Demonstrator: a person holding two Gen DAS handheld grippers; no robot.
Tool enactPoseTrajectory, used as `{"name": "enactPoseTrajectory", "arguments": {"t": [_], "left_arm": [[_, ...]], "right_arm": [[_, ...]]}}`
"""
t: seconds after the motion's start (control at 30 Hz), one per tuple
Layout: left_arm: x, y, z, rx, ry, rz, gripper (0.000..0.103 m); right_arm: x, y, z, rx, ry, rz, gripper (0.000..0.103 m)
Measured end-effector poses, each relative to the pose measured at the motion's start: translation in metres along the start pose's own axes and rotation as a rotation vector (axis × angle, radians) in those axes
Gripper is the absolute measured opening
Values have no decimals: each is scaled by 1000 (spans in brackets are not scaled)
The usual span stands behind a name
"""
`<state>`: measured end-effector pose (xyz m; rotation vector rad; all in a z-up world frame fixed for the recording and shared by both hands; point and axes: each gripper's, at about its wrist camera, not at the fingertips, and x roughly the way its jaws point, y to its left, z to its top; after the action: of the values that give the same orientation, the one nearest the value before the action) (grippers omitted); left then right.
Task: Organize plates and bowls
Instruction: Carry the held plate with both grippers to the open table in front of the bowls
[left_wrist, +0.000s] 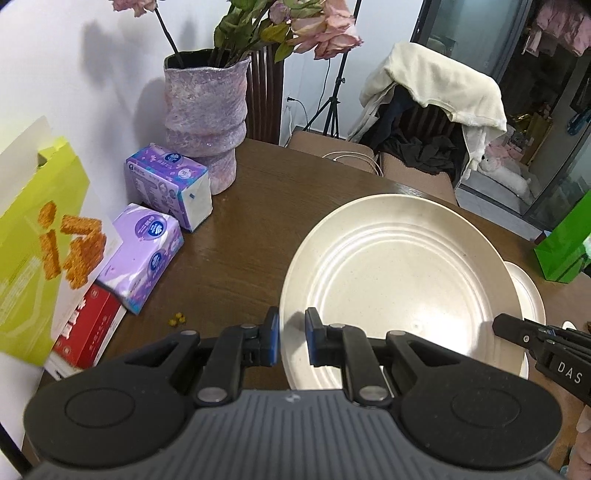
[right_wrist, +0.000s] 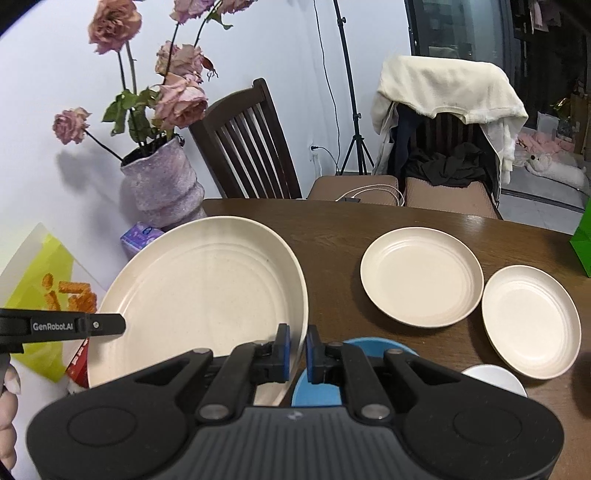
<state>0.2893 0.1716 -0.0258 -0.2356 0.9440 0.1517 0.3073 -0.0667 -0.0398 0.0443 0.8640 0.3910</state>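
**Large cream plate, held at both rims above the bench**

Item: large cream plate (left_wrist: 399, 280), ridged in concentric rings, lifted clear of the dark wooden bench (left_wrist: 229, 236) and tilted. Left gripper (left_wrist: 291, 341) has its blue-padded fingers (left_wrist: 272, 339) clenched on the plate's near left rim; right gripper (right_wrist: 298, 354) has its fingers (right_wrist: 283, 350) clenched on the near right rim. Each gripper appears in the other's view at the opposite side of the plate.

Beneath and beside: a blue bowl (right_wrist: 317, 391) sits under the right gripper near the bench's front edge, with a white dish (right_wrist: 495, 378) just to its right, both partly hidden. Two smaller cream plates rest flat toward the right side of the bench, one further back (right_wrist: 421, 277), one nearer the right edge (right_wrist: 530, 321), close together but apart.

Left edge of the bench: a mottled purple vase (left_wrist: 205, 118) of faded pink roses (right_wrist: 181, 99) by the far left corner; two purple tissue packs (left_wrist: 168, 184) in front of it; a red box (left_wrist: 88, 328); a yellow-green snack carton (left_wrist: 37, 251). Green bag (left_wrist: 565, 243) at the right edge.

Beyond the far edge: a slatted dark chair (right_wrist: 247, 147) and a second chair draped in cream cloth (right_wrist: 450, 88).
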Motion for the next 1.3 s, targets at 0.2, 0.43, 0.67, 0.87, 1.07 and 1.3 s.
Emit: {"name": "enactPoseTrajectory", "arguments": {"t": [0.2,0.43,0.67,0.87,1.07,1.3], "left_arm": [[-24,-3,-18,-1,-10,-5,15],[-50,-4,-39,-4,-19,-9,15],[-71,-7,-63,0,-23,-10,15],[-87,-14,-83,9,-26,-18,15],[-96,-21,-102,11,-17,-44,15],[-100,-33,-124,18,-2,-73,15]], "right_arm": [[-26,0,-16,8,-5,4,8],[-56,4,-36,7,-20,9,8],[-82,3,-60,21,-30,13,8],[-104,0,-79,32,-41,12,8],[-123,-6,-97,46,-50,8,8],[-137,-18,-115,55,-51,-8,8]]}}
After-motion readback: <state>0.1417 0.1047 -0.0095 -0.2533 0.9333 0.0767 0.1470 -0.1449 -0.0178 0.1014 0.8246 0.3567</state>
